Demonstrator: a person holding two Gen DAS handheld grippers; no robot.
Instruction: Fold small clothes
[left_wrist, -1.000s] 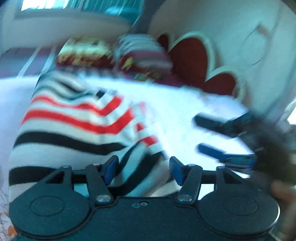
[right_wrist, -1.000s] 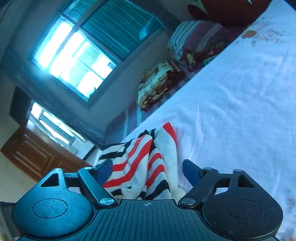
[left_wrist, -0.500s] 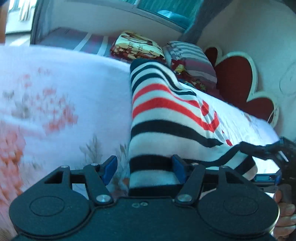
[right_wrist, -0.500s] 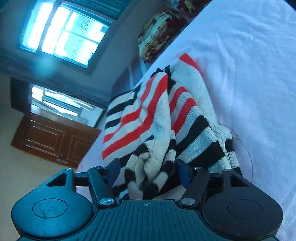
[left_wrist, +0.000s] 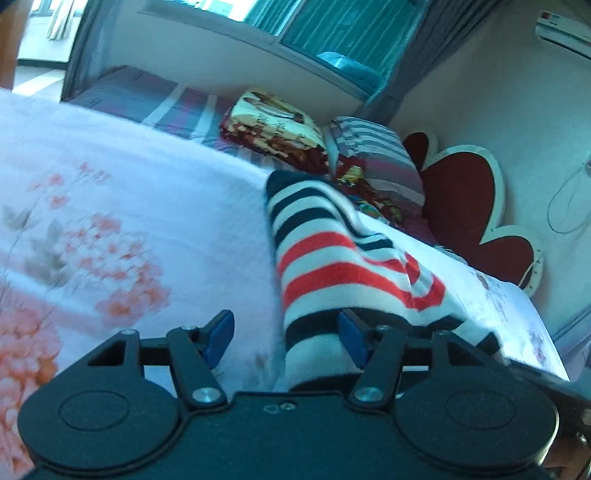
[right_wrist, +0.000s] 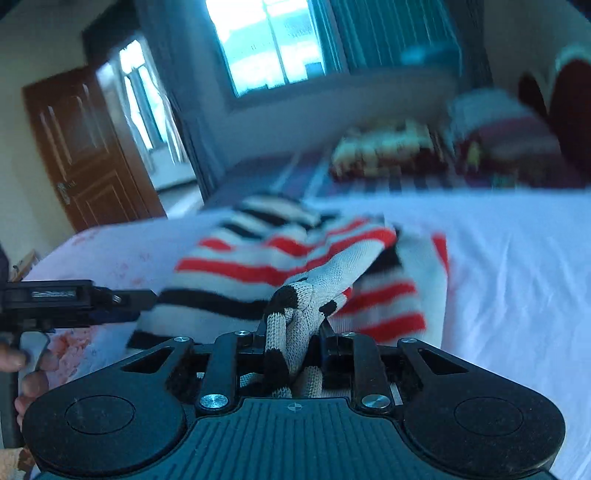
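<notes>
Sweater (left_wrist: 332, 266), striped, lies mid-frame on the bed sheet (left_wrist: 129, 206). Right gripper (right_wrist: 293, 332) is clenched on a bunched fold. Left gripper (left_wrist: 284, 336) is spread wide, 1 finger over the fabric.

- Left gripper (left_wrist: 284, 338): jaws spread wide, blue pads (left_wrist: 218, 334) well apart, low over the bed.
- Right gripper (right_wrist: 293, 338): jaws pinched tight on a bunched bit of sweater (right_wrist: 295, 295), held low.
- Left hand's fingers (right_wrist: 31, 382) show at the right view's left edge, wrapped round the handle.
</notes>
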